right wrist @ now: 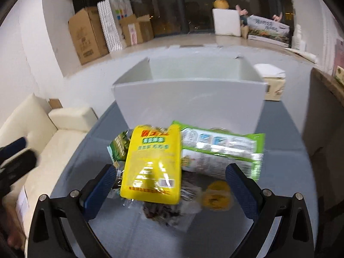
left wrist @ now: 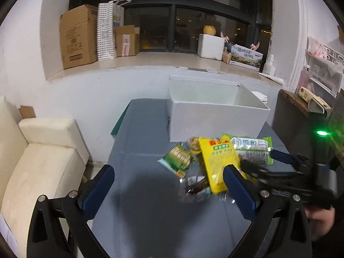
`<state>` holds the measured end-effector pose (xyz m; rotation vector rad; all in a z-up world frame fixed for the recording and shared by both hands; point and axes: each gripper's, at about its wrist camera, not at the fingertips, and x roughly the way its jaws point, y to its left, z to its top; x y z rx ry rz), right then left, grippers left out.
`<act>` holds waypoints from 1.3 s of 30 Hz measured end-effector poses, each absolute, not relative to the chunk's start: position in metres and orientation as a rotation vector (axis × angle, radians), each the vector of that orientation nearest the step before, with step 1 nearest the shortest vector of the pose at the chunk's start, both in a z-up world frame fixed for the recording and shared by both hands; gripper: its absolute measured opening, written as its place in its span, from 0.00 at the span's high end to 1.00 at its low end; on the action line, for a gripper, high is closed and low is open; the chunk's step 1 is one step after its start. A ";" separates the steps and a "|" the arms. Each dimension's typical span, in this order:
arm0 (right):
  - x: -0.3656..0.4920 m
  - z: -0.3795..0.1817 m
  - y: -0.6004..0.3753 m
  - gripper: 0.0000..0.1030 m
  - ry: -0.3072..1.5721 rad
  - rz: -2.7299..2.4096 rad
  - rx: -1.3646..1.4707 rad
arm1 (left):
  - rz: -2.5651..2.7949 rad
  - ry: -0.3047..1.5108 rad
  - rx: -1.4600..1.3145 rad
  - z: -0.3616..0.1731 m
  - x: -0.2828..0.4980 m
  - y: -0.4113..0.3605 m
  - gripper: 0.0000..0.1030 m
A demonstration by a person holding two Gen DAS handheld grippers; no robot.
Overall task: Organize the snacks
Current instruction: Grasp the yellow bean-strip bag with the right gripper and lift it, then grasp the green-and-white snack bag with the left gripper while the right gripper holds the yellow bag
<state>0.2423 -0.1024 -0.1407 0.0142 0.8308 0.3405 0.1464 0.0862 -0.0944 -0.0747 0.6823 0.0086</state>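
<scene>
A pile of snack packets lies on the grey table (left wrist: pixel 139 193) in front of an open white box (left wrist: pixel 215 120) (right wrist: pixel 189 103). A yellow packet (left wrist: pixel 217 163) (right wrist: pixel 152 167) lies on top. A green-and-white packet (left wrist: pixel 253 148) (right wrist: pixel 221 148) is to its right, a small green packet (left wrist: pixel 176 159) (right wrist: pixel 118 148) to its left. Dark and clear wrappers lie underneath. My left gripper (left wrist: pixel 167 191) is open and empty, left of the pile. My right gripper (right wrist: pixel 169 187) is open, its fingers on either side of the yellow packet; it shows in the left wrist view (left wrist: pixel 268 167).
A cream sofa (left wrist: pixel 36 159) stands left of the table. A dark cabinet (left wrist: pixel 301 133) with a green light is at the right. Cardboard boxes (left wrist: pixel 77 36) and a paper bag sit on the window ledge behind. A small carton (right wrist: pixel 275 86) sits beside the white box.
</scene>
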 end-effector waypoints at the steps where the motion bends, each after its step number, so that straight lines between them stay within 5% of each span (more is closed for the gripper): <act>1: 0.249 -0.148 -0.093 0.00 0.853 0.335 0.007 | 0.013 0.686 -0.075 -0.096 0.144 0.090 0.00; 14: 0.277 -0.189 -0.028 0.00 0.909 0.224 -0.163 | 0.049 0.712 -0.116 -0.112 0.132 0.133 0.00; 25: 0.260 -0.177 -0.028 0.47 0.897 0.252 -0.154 | 0.055 0.729 -0.127 -0.121 0.133 0.136 0.00; 39: 0.223 -0.129 -0.072 0.58 0.780 0.285 -0.142 | 0.018 0.729 -0.083 -0.114 0.147 0.105 0.00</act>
